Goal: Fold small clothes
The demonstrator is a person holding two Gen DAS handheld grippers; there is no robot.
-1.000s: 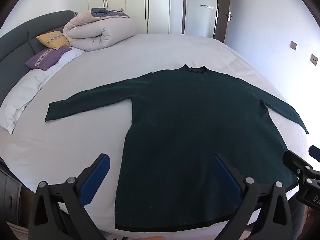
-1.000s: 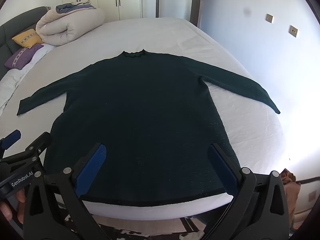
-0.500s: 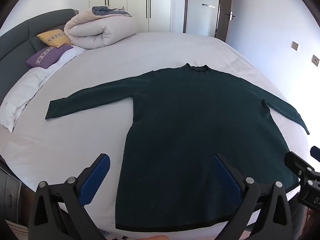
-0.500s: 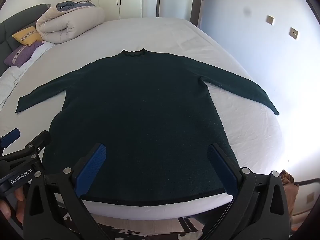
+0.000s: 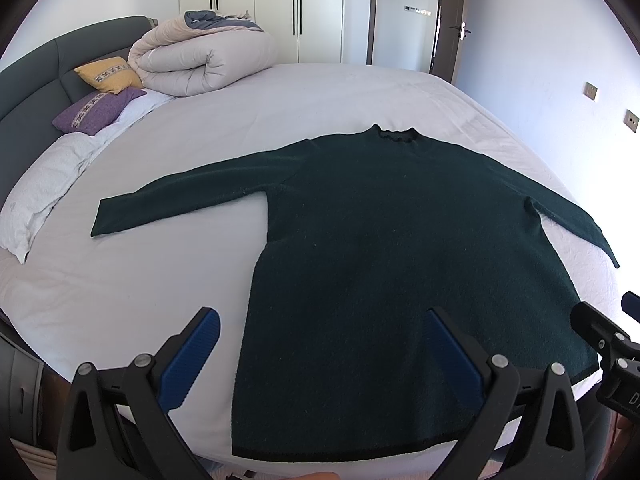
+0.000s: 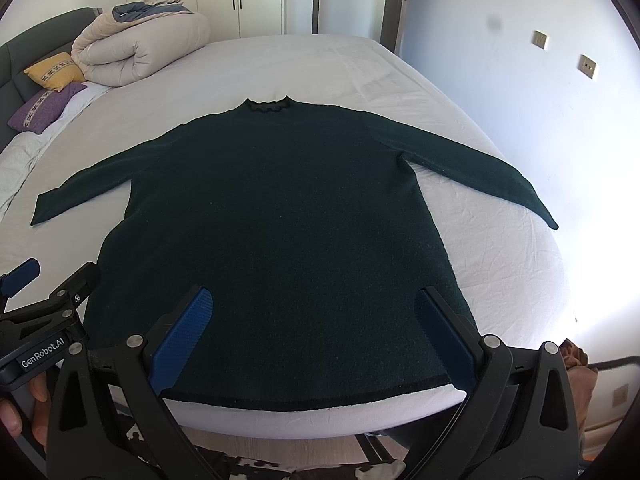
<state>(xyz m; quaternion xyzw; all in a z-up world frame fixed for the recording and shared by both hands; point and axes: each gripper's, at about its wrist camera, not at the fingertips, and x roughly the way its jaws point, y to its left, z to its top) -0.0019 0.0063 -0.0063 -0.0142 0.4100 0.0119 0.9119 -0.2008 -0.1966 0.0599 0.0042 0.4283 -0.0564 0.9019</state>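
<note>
Sweater (image 5: 400, 248) lies flat on the bed (image 5: 140, 272), hem at the near edge, neck pointing away, sleeves out sideways | wide bare sheet to the left | our left gripper (image 5: 320, 354) and right gripper (image 6: 320, 330) wide open, holding nothing

We see a wide bed (image 5: 280, 120) under a white sheet, its grey padded headboard (image 5: 36, 80) curving along the left. A rolled beige duvet (image 5: 204, 60) lies near that headboard, with a blue-grey lining showing at the top. Just beside it sit two cushions — a yellow one (image 5: 108, 74) and a purple one (image 5: 96, 110) — above a white pillow (image 5: 36, 196). Behind stand white wardrobe doors (image 5: 280, 8) and a dark door (image 5: 450, 32); two wall switches (image 6: 564, 54) mark the right wall.
</note>
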